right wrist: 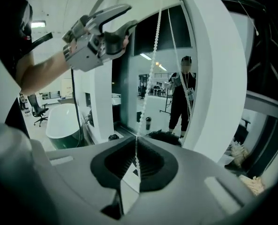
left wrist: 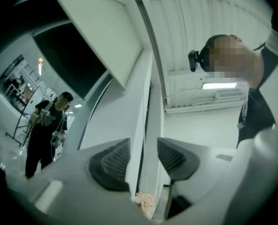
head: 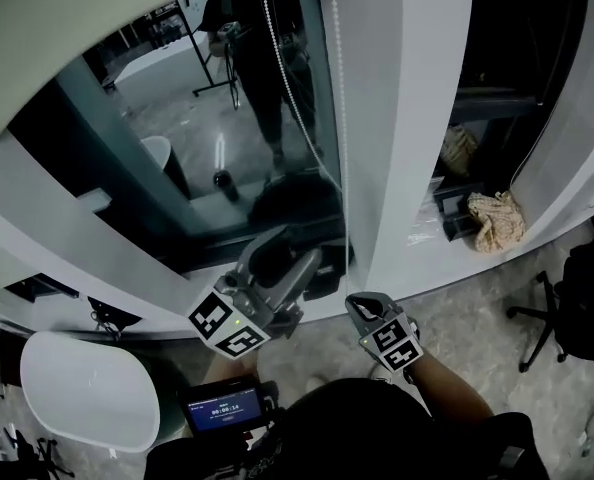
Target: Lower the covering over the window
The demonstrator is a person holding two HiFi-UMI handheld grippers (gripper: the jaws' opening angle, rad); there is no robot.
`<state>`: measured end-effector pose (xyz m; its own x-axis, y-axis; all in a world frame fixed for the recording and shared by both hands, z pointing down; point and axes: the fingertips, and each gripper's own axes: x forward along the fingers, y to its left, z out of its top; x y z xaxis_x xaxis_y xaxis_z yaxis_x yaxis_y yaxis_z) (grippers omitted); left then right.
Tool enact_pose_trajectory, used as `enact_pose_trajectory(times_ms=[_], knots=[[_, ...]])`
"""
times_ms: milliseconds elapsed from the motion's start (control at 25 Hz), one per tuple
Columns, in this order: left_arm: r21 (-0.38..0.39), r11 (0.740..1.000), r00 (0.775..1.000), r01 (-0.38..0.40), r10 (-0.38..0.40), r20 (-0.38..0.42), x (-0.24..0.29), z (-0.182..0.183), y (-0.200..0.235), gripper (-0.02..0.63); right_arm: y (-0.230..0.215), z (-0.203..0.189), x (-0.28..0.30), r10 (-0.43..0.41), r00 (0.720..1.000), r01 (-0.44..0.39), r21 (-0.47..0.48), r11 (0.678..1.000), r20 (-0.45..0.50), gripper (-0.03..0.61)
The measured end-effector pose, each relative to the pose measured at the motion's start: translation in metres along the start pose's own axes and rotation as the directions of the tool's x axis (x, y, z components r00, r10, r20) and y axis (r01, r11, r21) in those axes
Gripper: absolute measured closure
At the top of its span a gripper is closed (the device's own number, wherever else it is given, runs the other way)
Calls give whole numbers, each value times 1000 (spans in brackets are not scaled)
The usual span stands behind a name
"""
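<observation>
While the window (head: 167, 128) fills the upper left of the head view as a broad dark pane, the covering (head: 67, 28) hangs only over its top, a pale sheet whose long lower edge runs crosswise from one side of the window to the other, most of the glass bare beneath it. Along the window's right side stands a white pillar (head: 407, 118), upright and wide. Below the window's left corner, on the floor, sits a white bathtub (head: 87, 388). Raised in front of the window's right edge, the left gripper (head: 295, 248) points upward toward the covering; in the left gripper view its two dark pads stand apart with the pillar's edge showing in the gap and nothing pressed between them, though whether a strand passes through that gap I cannot tell. Lower down, below the window's right corner, the right gripper (head: 369, 303) has its jaws closed tight on the bead chain (head: 335, 118), which in the right gripper view rises straight out of the pinched pads. That chain is the thinnest thing here: its long axis is upright, one strand dropping plumb along the window's right edge beside the pillar, a second strand slanting down across the glass to meet it near the sill.
</observation>
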<state>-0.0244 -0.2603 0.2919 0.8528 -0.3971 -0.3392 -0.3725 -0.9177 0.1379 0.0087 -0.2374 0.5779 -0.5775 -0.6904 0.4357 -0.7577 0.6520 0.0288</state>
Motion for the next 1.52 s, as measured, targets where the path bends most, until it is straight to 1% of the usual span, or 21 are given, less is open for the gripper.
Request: enact_pose_trajectory(times_ms=[120,280,360,440,520,560,600,640,680,760,800,880,920,1000,1080,1160,1200,1280,1400,1440,1520], knots=[[23,999,999,31,-31,-16,36,1,-11,443,13,-8,-1,25,1000,-24,6,1000,-16,563],[7,998,998,64,-64,6,62,10,-19,464,28,-17,-5,55,998,-55,23,998,-27,563],[-10,998,998,54,-54,12,65,14,-16,604,31,-22,-9,61,998,-60,45,997,-23,563],[-28,998,999,52,-52,0,68,10,-14,604,26,-29,-14,48,998,-46,66,997,-35,563],[11,1000,999,27,-26,-38,69,-3,-8,606,15,-44,-17,14,996,-8,76,997,-87,560],[35,999,997,6,-3,-76,69,-17,-3,607,7,-55,-20,-6,993,16,84,996,-121,557],[40,999,992,-10,15,-125,67,-37,3,607,0,-66,-23,-26,989,41,99,994,-145,554],[18,1000,983,-18,21,-183,64,-64,8,609,-9,-72,-28,-44,988,63,124,990,-147,534],[-20,1000,969,-22,17,-248,59,-96,11,608,-19,-72,-35,-61,991,81,166,983,-121,490],[-85,995,921,-43,7,-388,41,-167,13,607,-43,-48,-52,-101,995,93,298,950,12,488],[-103,993,894,-58,6,-449,30,-198,11,607,-56,-26,-63,-124,987,77,369,926,103,488],[-148,985,852,-89,-1,-523,9,-244,5,607,-79,32,-87,-159,944,8,463,887,290,481],[-175,979,840,-101,-10,-543,1,-259,1,607,-87,65,-100,-169,912,-31,473,881,373,469],[-199,974,819,-107,-27,-573,-12,-280,-10,607,-98,133,-126,-164,844,-89,435,896,510,446],[-187,977,791,-99,-37,-611,-24,-299,-21,607,-98,198,-148,-125,780,-126,350,928,613,445],[-186,978,764,-98,-46,-644,-37,-315,-31,607,-89,256,-167,-66,728,-146,249,957,682,428],[-195,975,751,-103,-52,-658,-44,-321,-34,607,-82,282,-173,-35,710,-150,199,968,704,425],[-210,971,721,-110,-68,-689,-58,-333,-40,607,-73,326,-179,7,695,-132,118,984,719,407],[-229,967,660,-110,-101,-745,-83,-358,-52,607,-75,369,-175,-5,712,-73,81,994,702,405],[-238,965,640,-111,-113,-760,-91,-367,-57,607,-77,378,-174,-10,720,-62,78,995,694,422],[-256,959,610,-120,-132,-782,-107,-381,-66,607,-79,389,-173,-15,730,-33,57,998,683,539]])
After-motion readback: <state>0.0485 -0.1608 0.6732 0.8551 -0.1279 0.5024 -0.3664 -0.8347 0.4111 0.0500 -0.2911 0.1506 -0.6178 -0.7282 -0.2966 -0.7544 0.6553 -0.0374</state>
